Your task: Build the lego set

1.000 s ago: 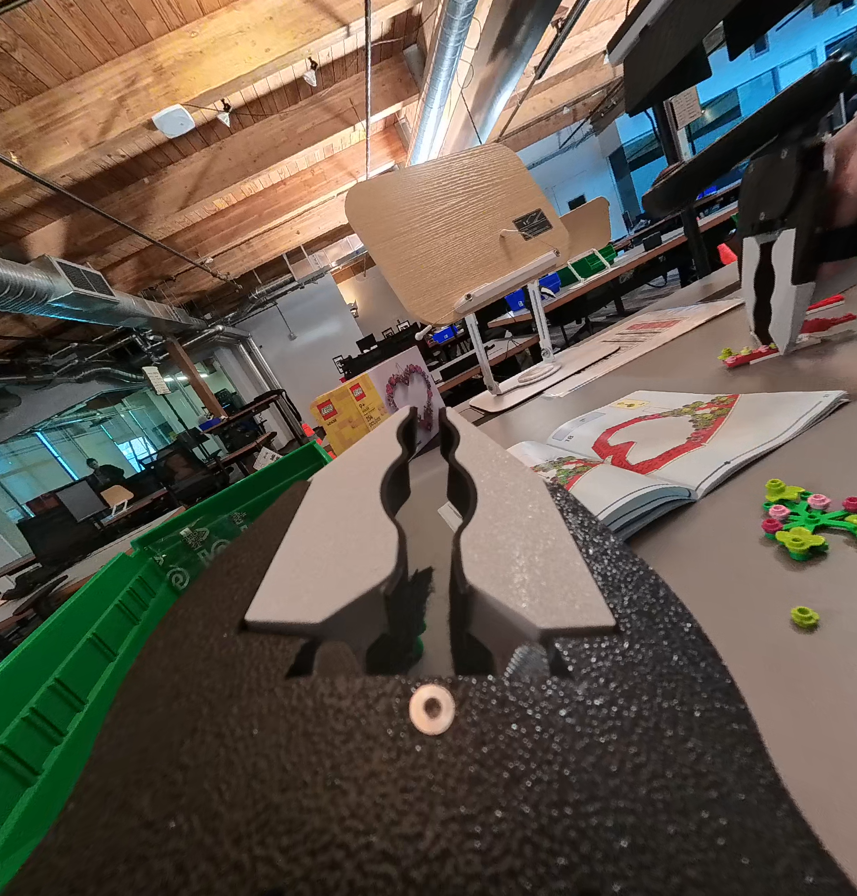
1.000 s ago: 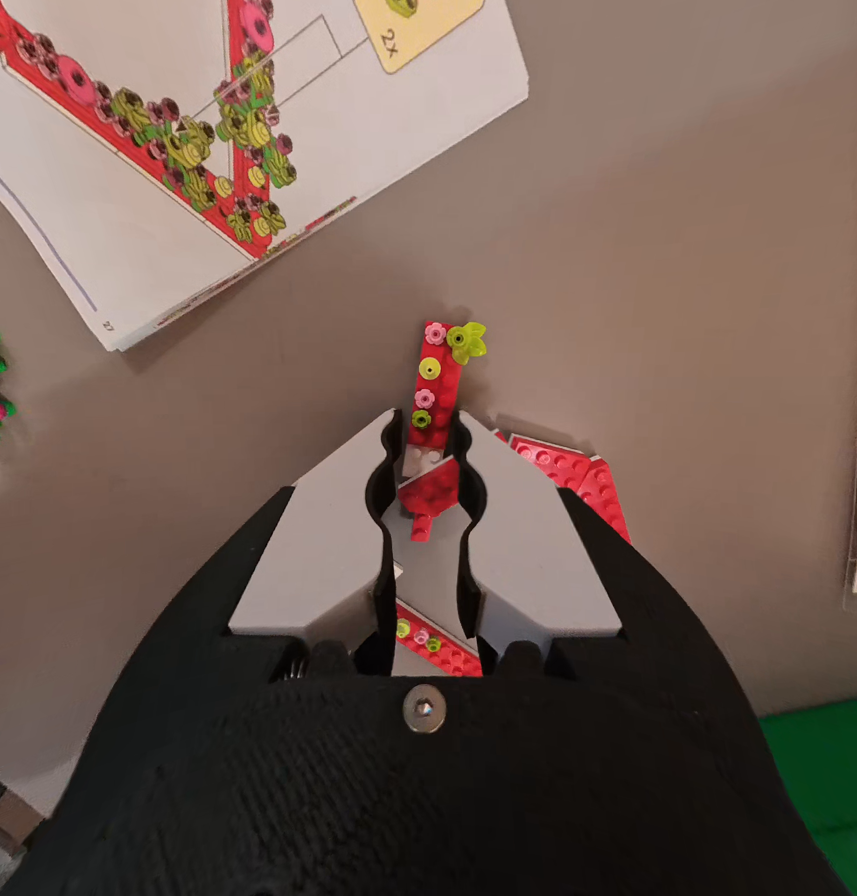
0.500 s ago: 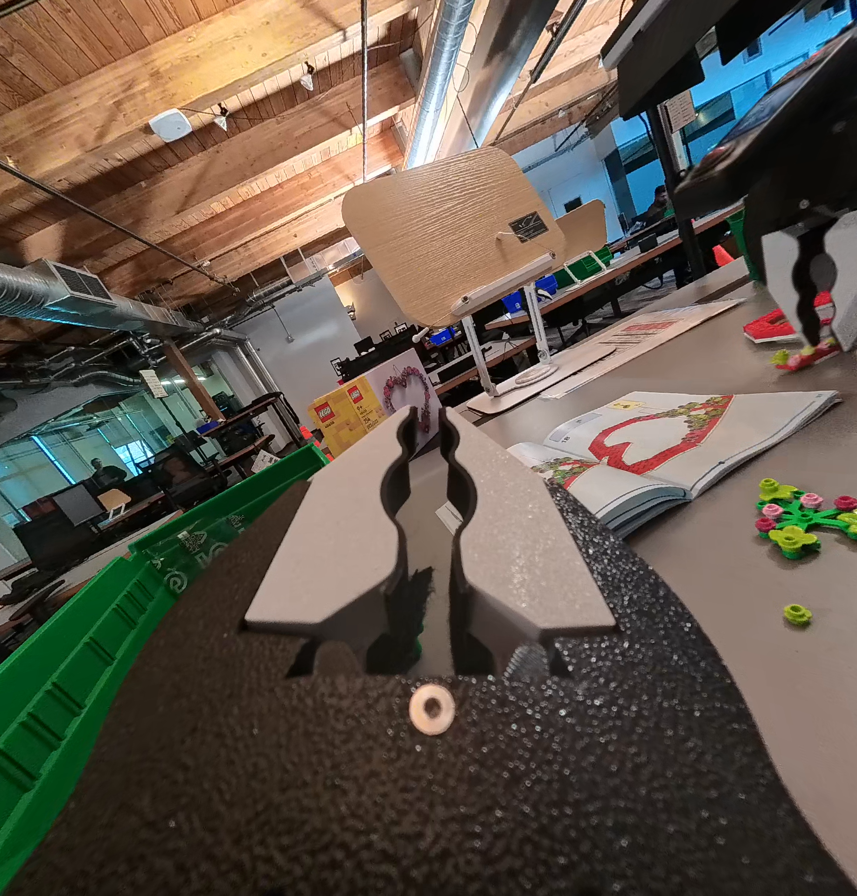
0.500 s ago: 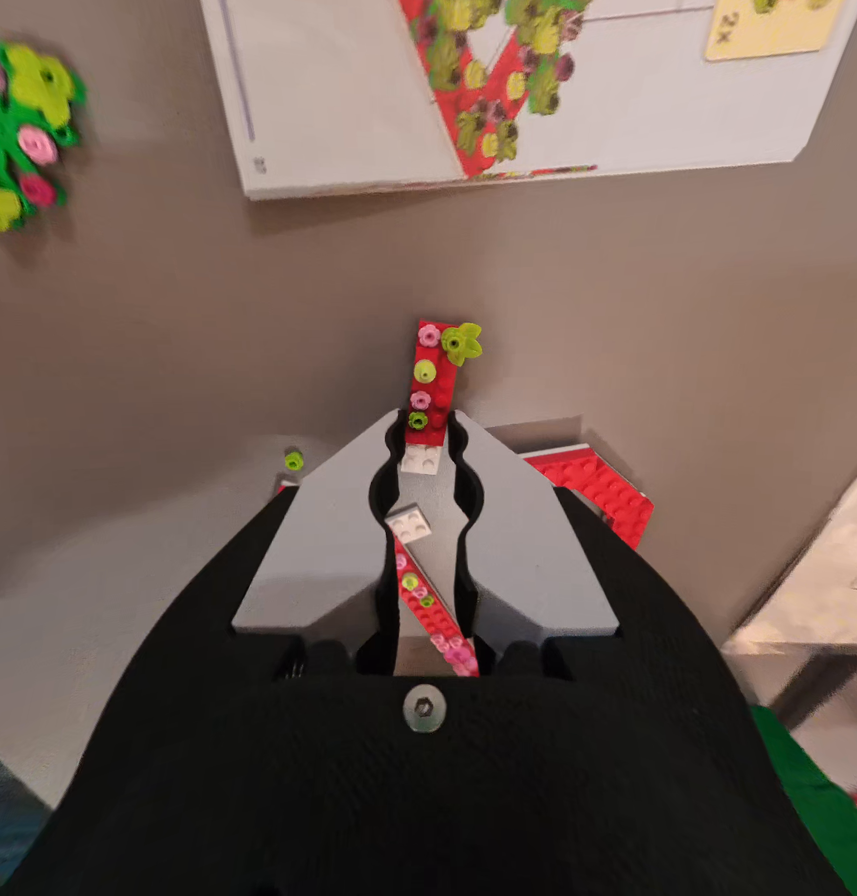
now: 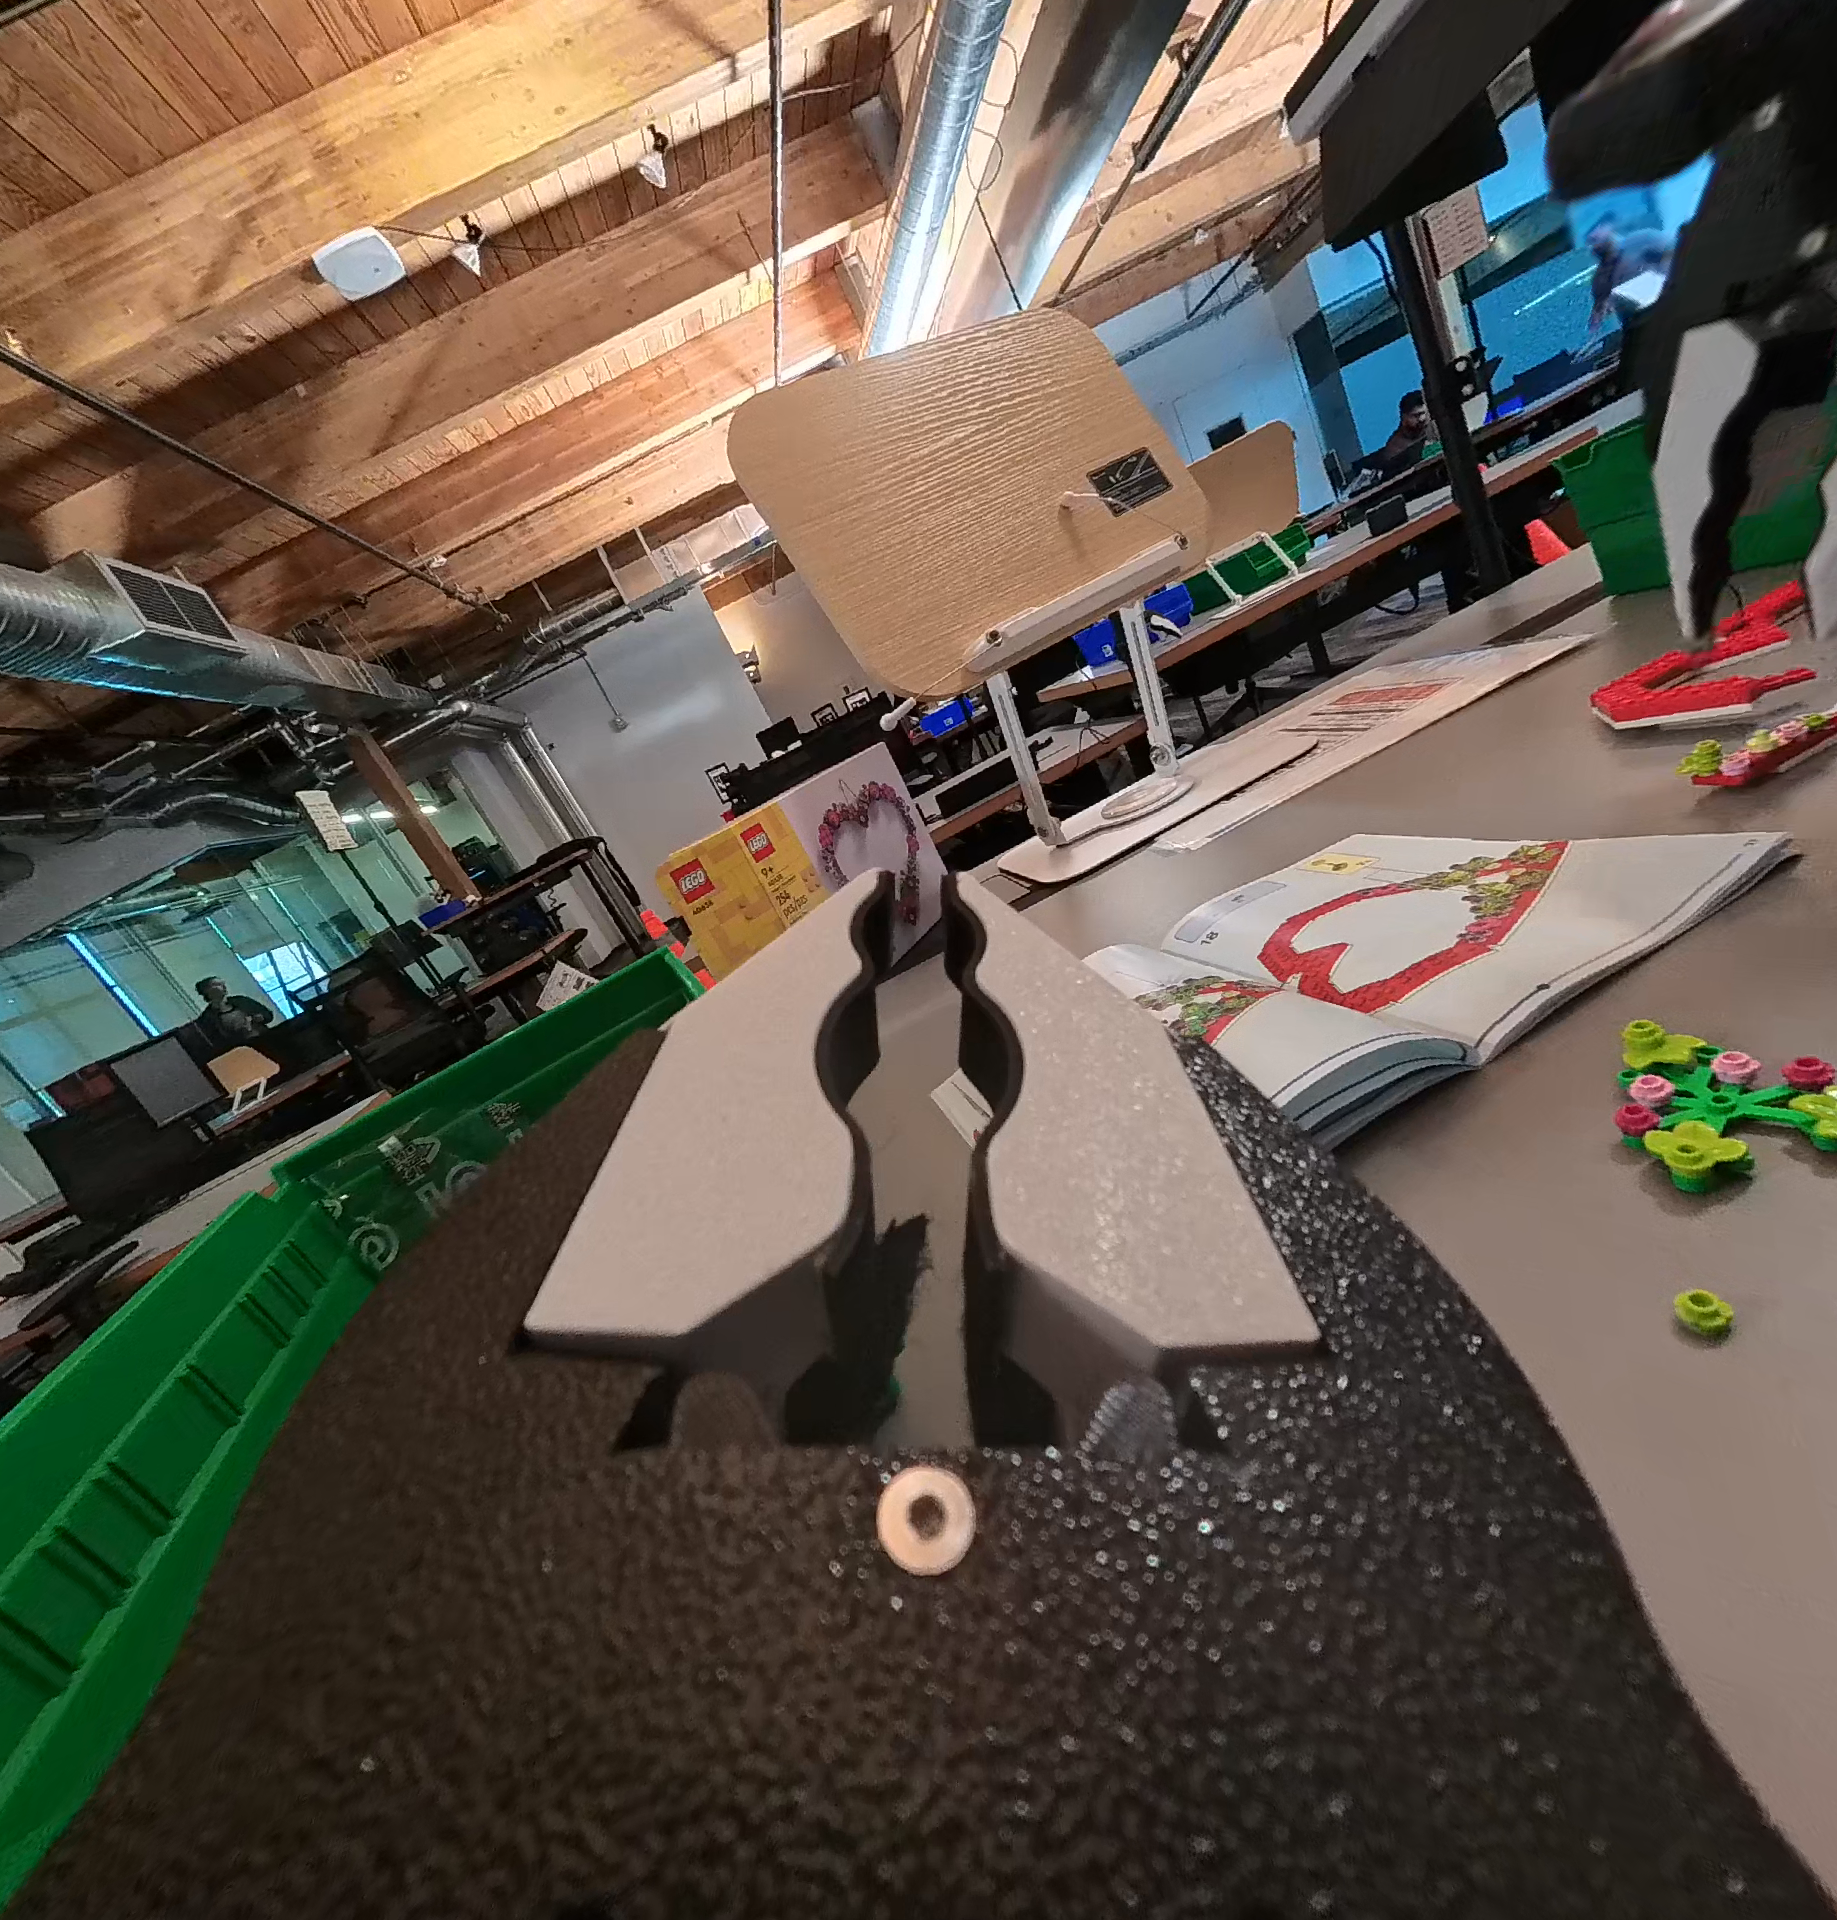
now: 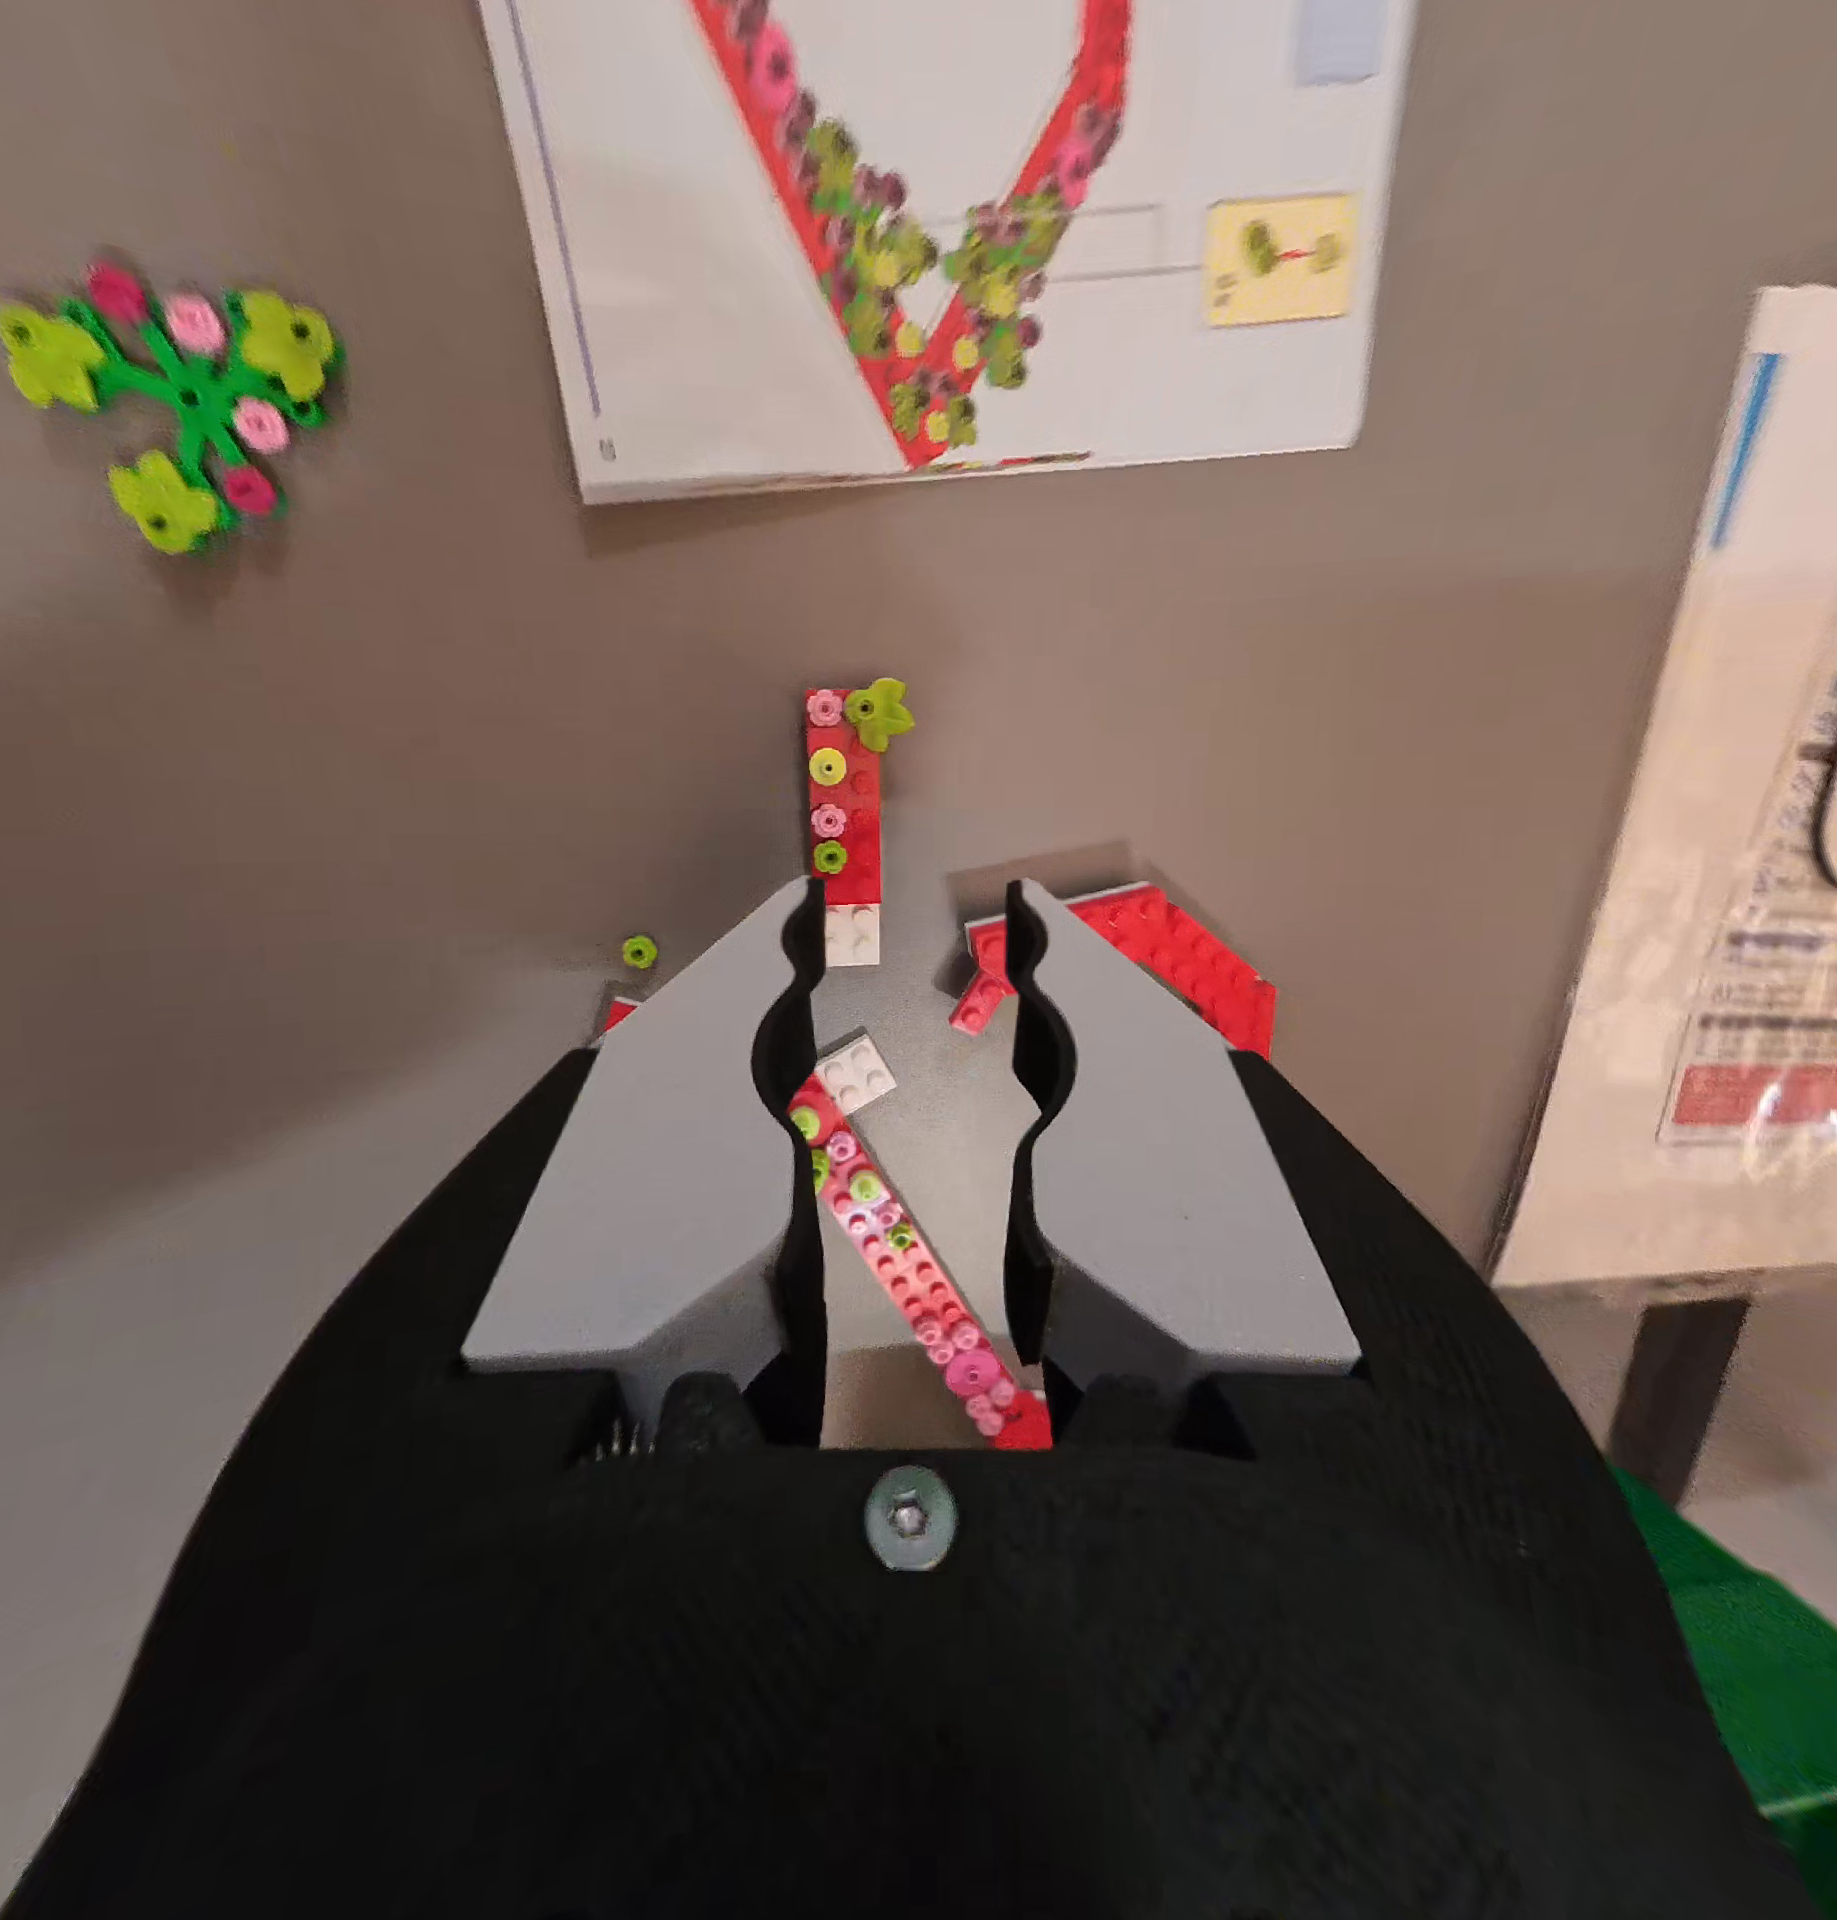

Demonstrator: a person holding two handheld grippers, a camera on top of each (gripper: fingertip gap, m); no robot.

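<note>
My right gripper [image 6: 912, 888] is open and empty, hovering over the grey table. A red strip with pink and lime flowers [image 6: 843, 800] lies just past its left fingertip. A second flowered red strip [image 6: 893, 1226] lies on the table below the gap between the fingers. Red plates [image 6: 1174, 956] lie by the right fingertip. My left gripper [image 5: 914, 894] is shut and empty, low at the table's left. From the left wrist view the right gripper [image 5: 1766, 613] hangs above the red plates [image 5: 1703, 675] and the flowered strip [image 5: 1776, 743].
An open instruction booklet [image 6: 945, 239] and a green flower cluster [image 6: 181, 395] lie farther off. A loose lime stud [image 6: 639, 951] sits left of the gripper. A bagged paper [image 6: 1724, 831] lies at the right. A green bin [image 5: 166, 1403], a set box [image 5: 779, 883] and a wooden stand [image 5: 966, 499] flank the left gripper.
My right gripper has opened and let go of the flowered red strip, which now lies on the table. It has also lifted and swung. The left gripper has not moved.
</note>
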